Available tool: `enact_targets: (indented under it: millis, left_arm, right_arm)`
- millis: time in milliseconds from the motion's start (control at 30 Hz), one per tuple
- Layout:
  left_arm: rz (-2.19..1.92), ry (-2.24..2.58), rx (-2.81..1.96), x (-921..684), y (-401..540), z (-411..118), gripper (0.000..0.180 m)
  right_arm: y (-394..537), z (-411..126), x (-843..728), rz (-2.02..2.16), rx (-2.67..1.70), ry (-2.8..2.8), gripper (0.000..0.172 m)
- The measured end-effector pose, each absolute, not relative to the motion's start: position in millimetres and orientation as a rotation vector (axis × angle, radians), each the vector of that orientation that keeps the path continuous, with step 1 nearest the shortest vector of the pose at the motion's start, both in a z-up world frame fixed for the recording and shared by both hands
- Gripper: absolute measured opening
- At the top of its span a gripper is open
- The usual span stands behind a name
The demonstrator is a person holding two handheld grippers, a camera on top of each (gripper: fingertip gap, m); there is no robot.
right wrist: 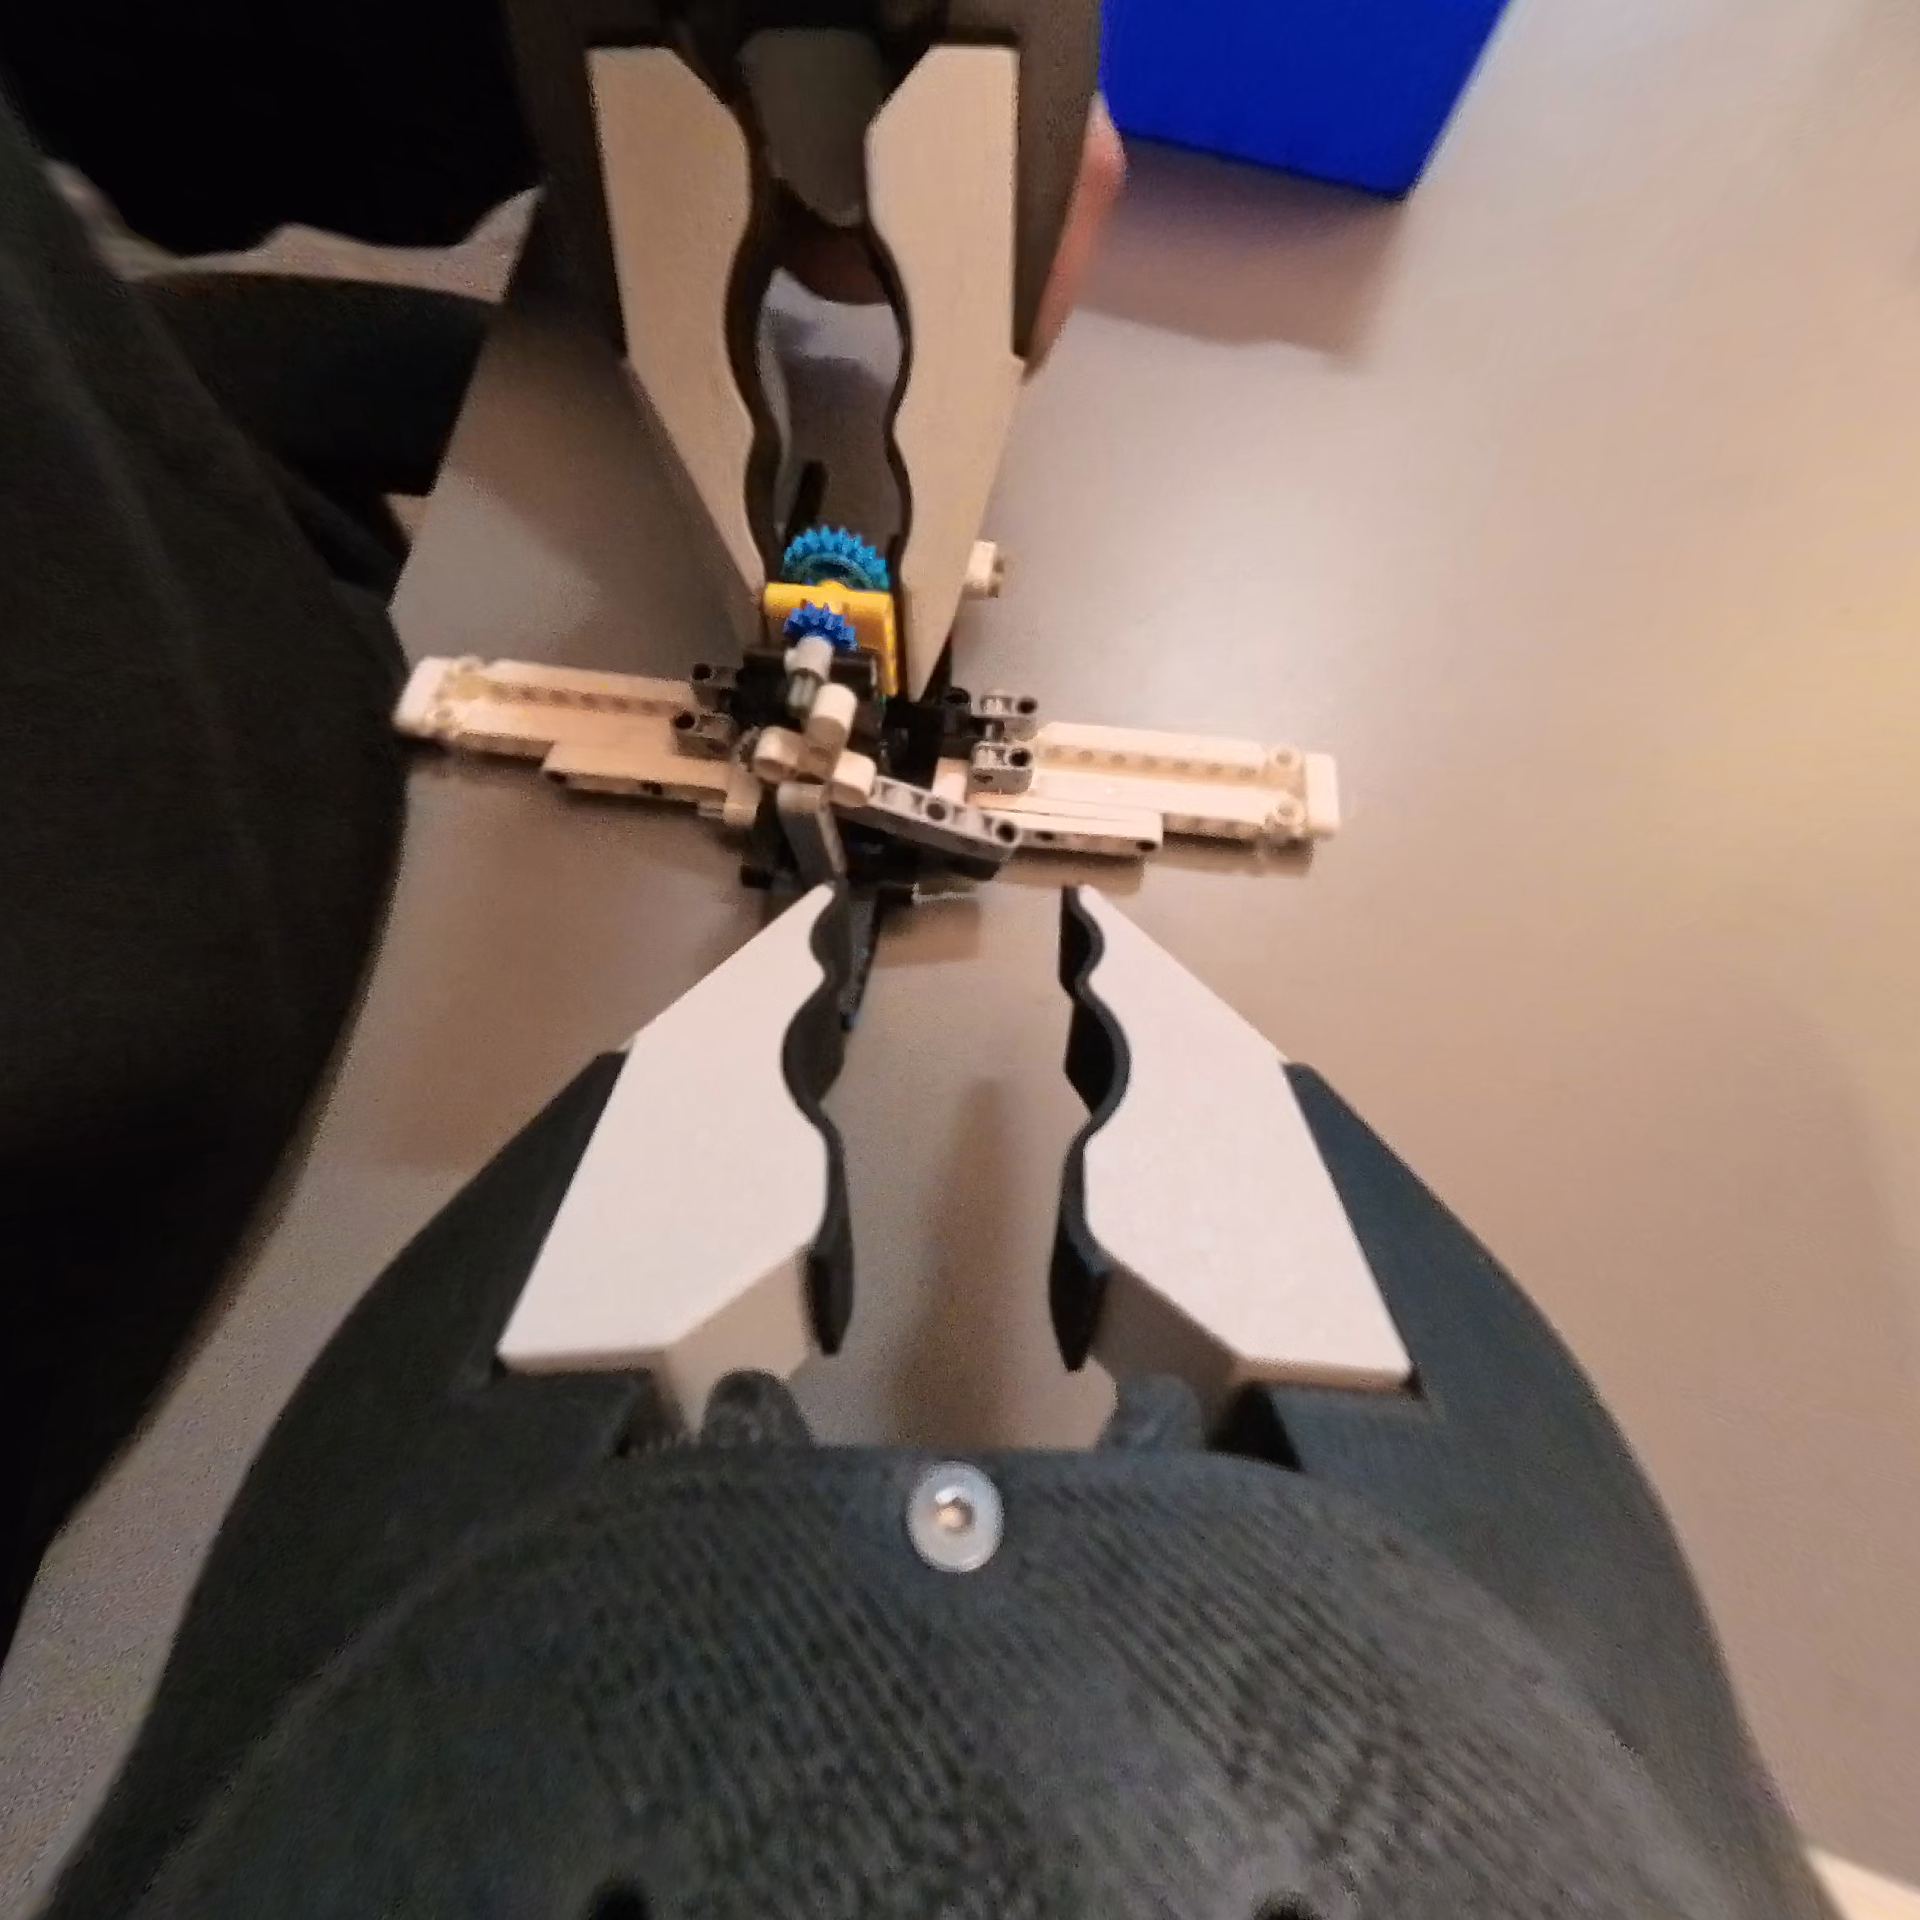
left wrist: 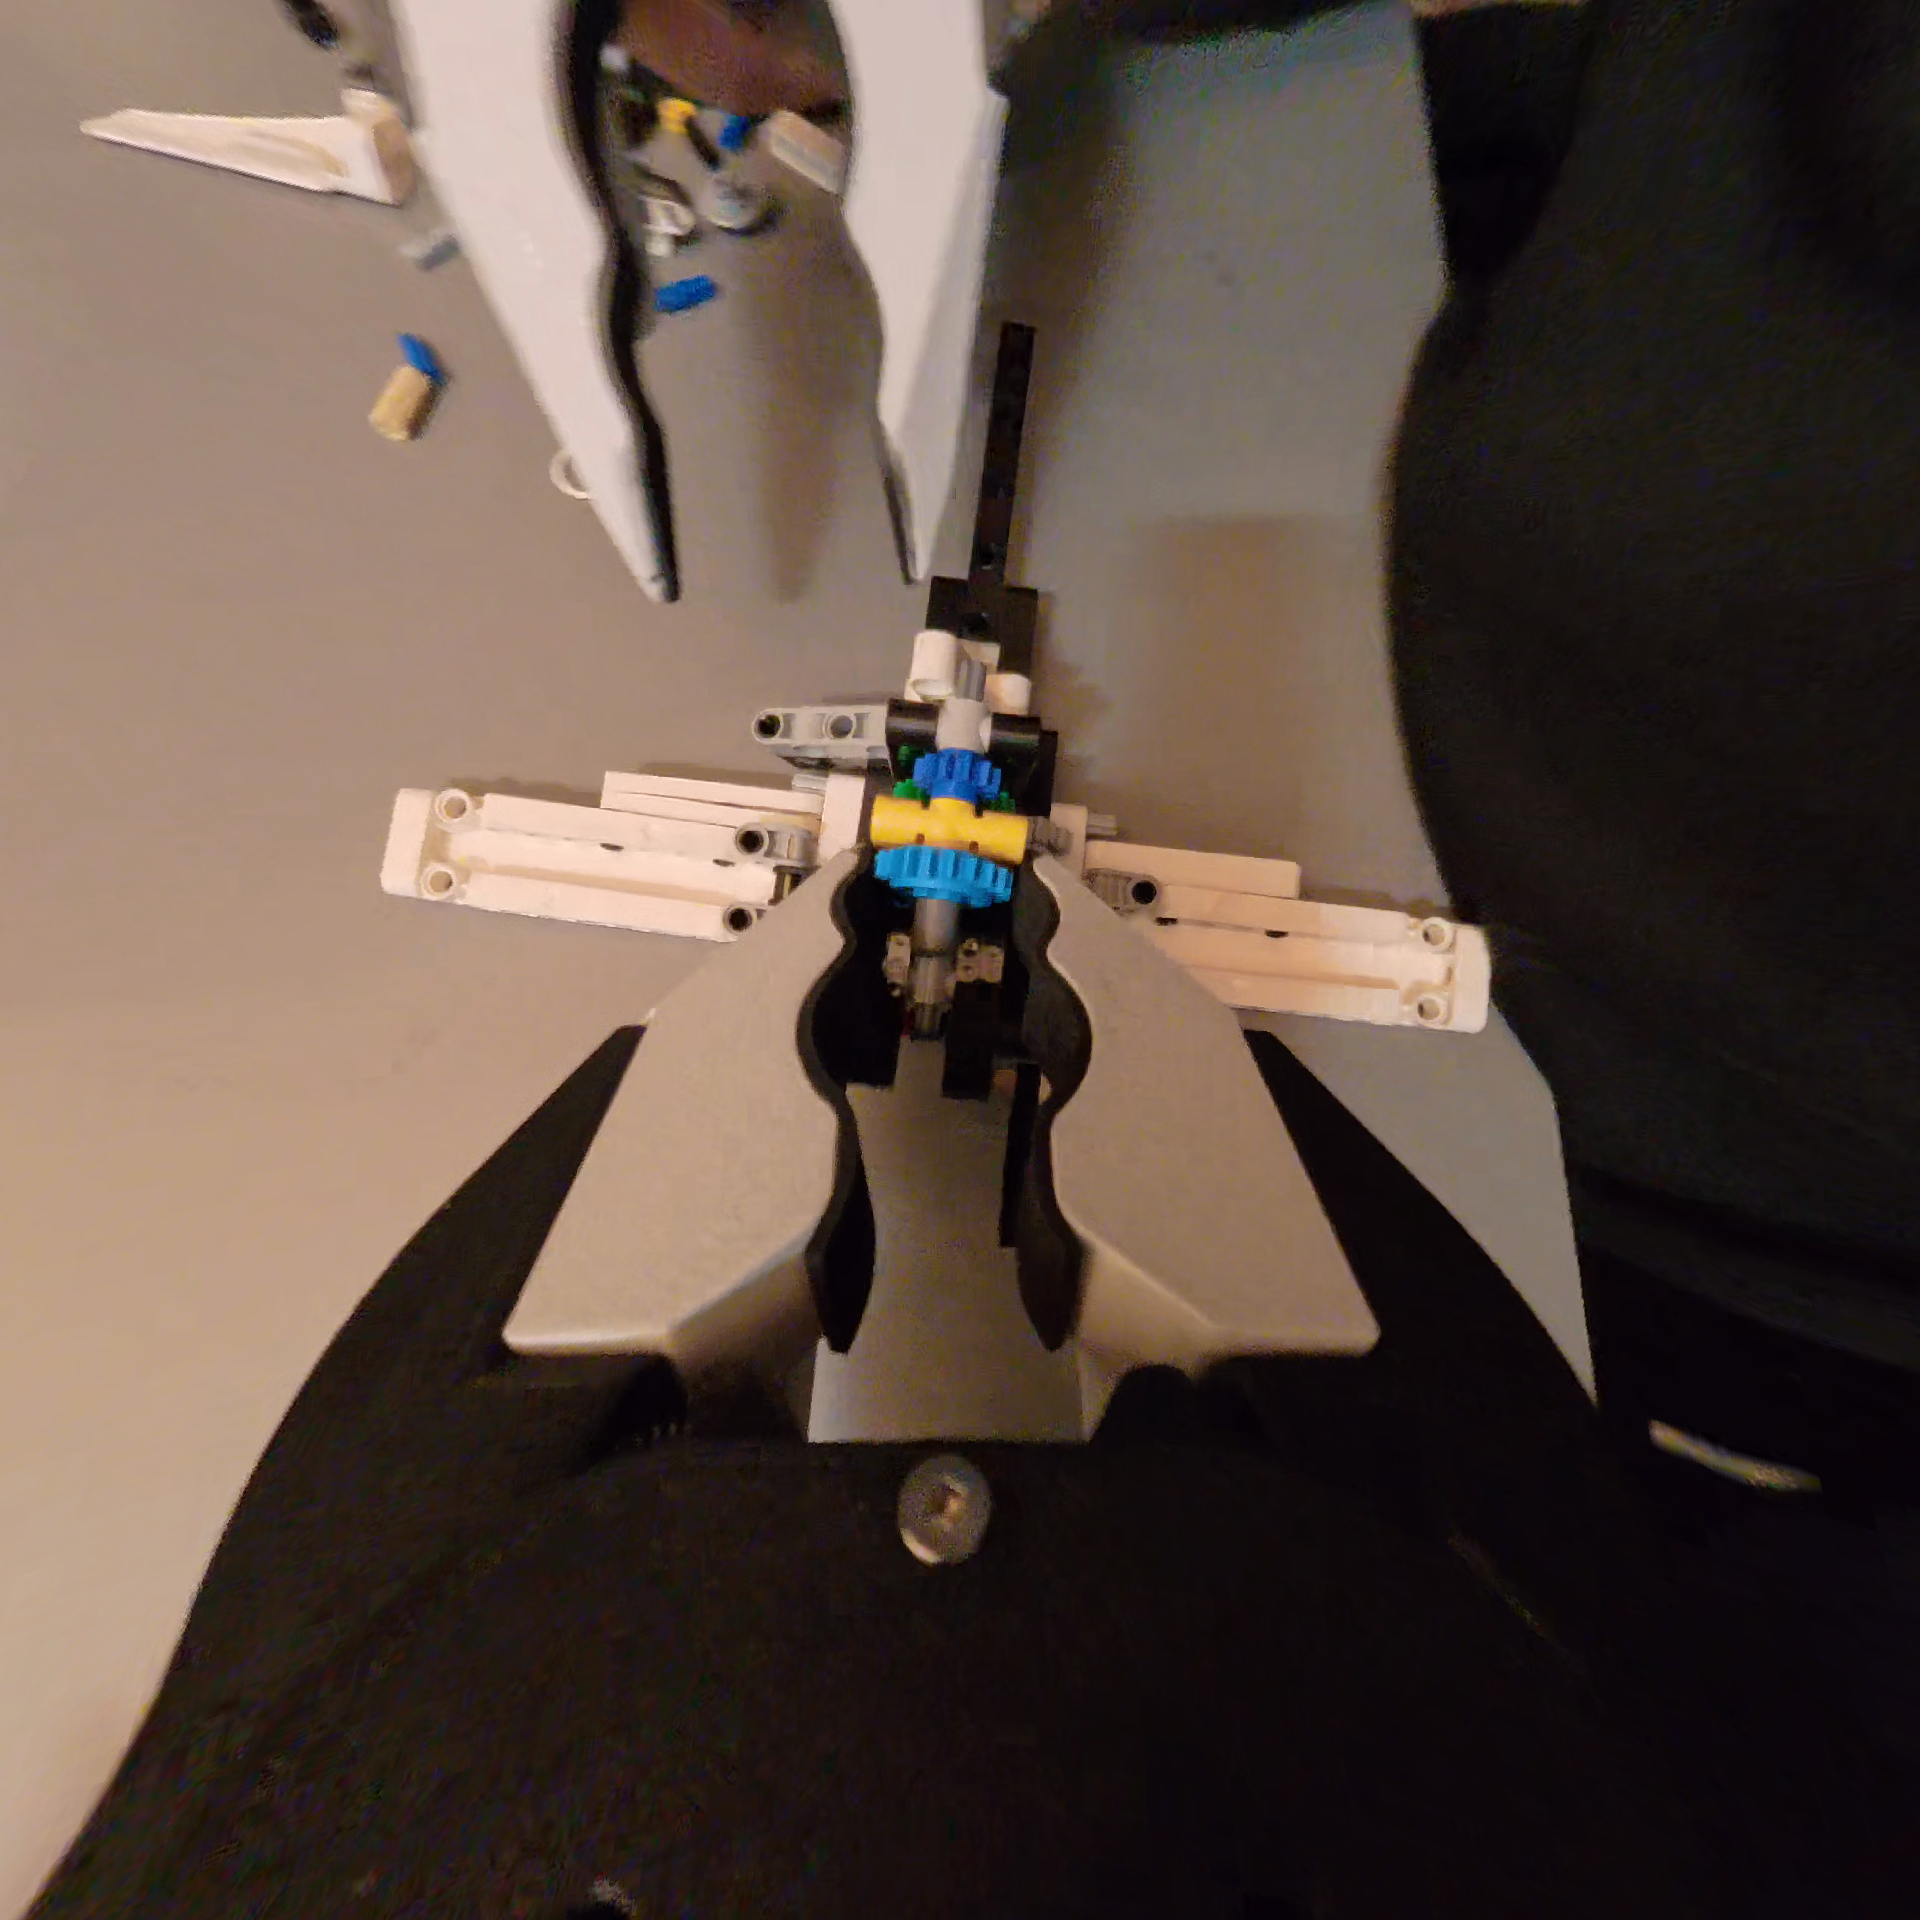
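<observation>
The toy-brick model (left wrist: 940, 821), a small build of plastic beams w/ two long white wing-like panels sticking out left & right, lies flat on the grey tabletop (left wrist: 260, 727). Its centre is a black frame carrying a grey axle w/ a light-blue gear (left wrist: 940, 873), a yellow connector block (left wrist: 951, 821) and a darker blue gear (left wrist: 951, 774) stacked along it. A thin black beam (left wrist: 1010, 447) pokes out the far end.

Left gripper (left wrist: 940, 868) is clamped round the model's centre, dark wavy pads hugging the black frame on both sides just below the light-blue gear, so it's holding the build steady afaict. Right gripper (right wrist: 951, 894) faces it from the opposite end w/ fingers spread apart, nothing between the pads; its left fingertip sits right beside the thin black beam, touching or not I can't tell, pic's a bit blurry there.

Progress-wise: core w/ gears and both wings looks assembled, but loose bits are still lying further out on the table, i.e. a tan cylinder w/ a blue pin (left wrist: 410, 390), another blue pin (left wrist: 686, 294), a white wedge-shaped panel (left wrist: 260, 151) and a small cluster of mixed parts (left wrist: 707, 177). Blue box (right wrist: 1299, 83) sits at the table's far edge, dark clothing of the person along one side
</observation>
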State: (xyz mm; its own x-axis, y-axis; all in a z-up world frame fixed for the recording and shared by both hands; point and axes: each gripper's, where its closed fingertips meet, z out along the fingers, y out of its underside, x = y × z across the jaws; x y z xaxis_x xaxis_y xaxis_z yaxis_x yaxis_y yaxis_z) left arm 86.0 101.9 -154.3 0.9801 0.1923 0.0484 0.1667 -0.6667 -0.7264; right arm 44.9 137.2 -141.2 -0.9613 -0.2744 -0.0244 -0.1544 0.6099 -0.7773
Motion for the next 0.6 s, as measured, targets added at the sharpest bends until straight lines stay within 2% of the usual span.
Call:
enact_targets:
  millis: [133, 300, 333, 433, 533, 600]
  left_arm:
    - [-0.155, -0.084, -2.398, 90.9, 99.3, -154.4, 0.027]
    - [-0.213, -0.095, -2.456, 75.1, 88.2, -153.7, 0.027]
    - [-0.203, -0.144, -2.444, 71.3, 86.1, -152.3, 0.027]
    - [-0.076, -0.255, -2.378, 61.6, 76.6, -144.3, 0.027]
    - [0.116, -0.441, -2.324, 49.1, 58.1, -136.3, 0.038]
    - [0.182, -0.566, -2.21, 50.5, 61.9, -126.8, 0.059]
  right_arm:
    - [125.6, -128.3, 61.0, -1.243, -0.567, 2.475, 0.04]
    - [116.8, -155.6, 73.3, -1.027, -0.779, 2.479, 0.039]
    - [113.0, -155.8, 70.8, -1.053, -0.782, 2.504, 0.028]
    - [115.3, -155.7, 67.5, -1.01, -0.68, 2.53, 0.01]
    - [120.1, -155.6, 70.3, -1.009, -0.568, 2.519, 0.009]
    - [117.7, -155.4, 68.0, -1.049, -0.484, 2.552, 0.009]
